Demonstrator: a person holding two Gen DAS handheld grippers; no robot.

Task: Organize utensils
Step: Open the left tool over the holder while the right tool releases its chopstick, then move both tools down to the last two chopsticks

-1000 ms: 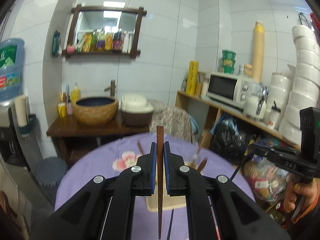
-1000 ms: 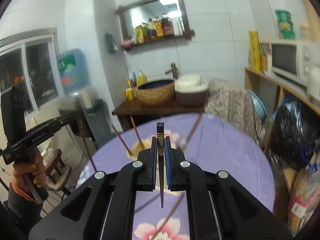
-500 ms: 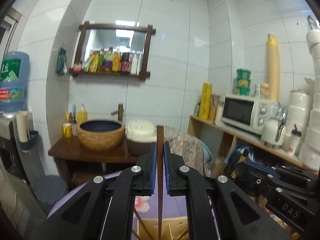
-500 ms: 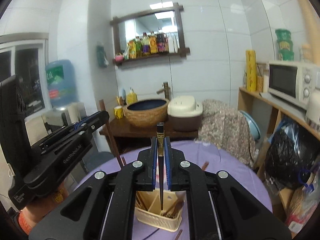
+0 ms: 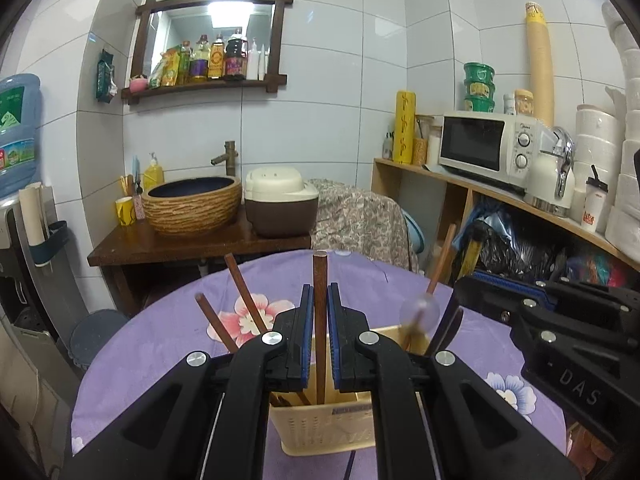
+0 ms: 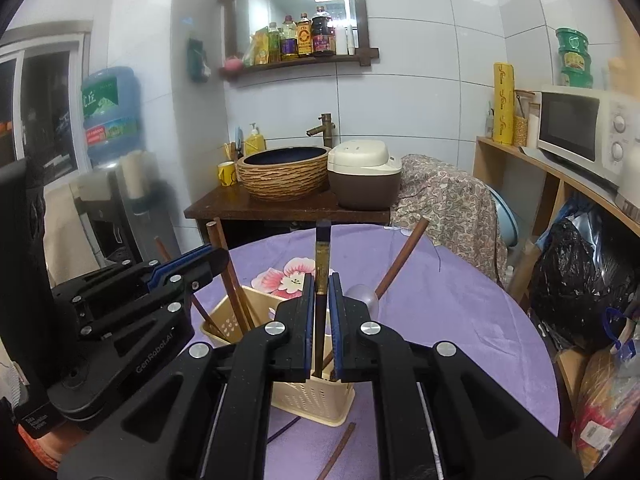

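Each hand-held gripper clamps a slim chopstick (left (image 5: pixel 319 336) brown wood (image 5: pixel 319 320), right (image 6: pixel 321 320) dark (image 6: pixel 322 264)).

Both wrist views near basket (image 5: pixel 328 428)

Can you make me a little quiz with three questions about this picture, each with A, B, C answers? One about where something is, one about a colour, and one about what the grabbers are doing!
1. Where does the beige basket stand?
A. On the purple tablecloth
B. On the microwave shelf
C. In the sink

2. What colour is the cup beside the sink bowl?
A. Red
B. Yellow
C. Green

3. What is the left gripper doing?
A. Hanging open and empty
B. Squeezing a spoon
C. Holding a brown chopstick upright

Answers:
1. A, the basket sits on the flowered purple tablecloth.
2. B, the cup on the wooden stand is yellow.
3. C, its jaws are shut on a brown chopstick whose lower end is in the basket.
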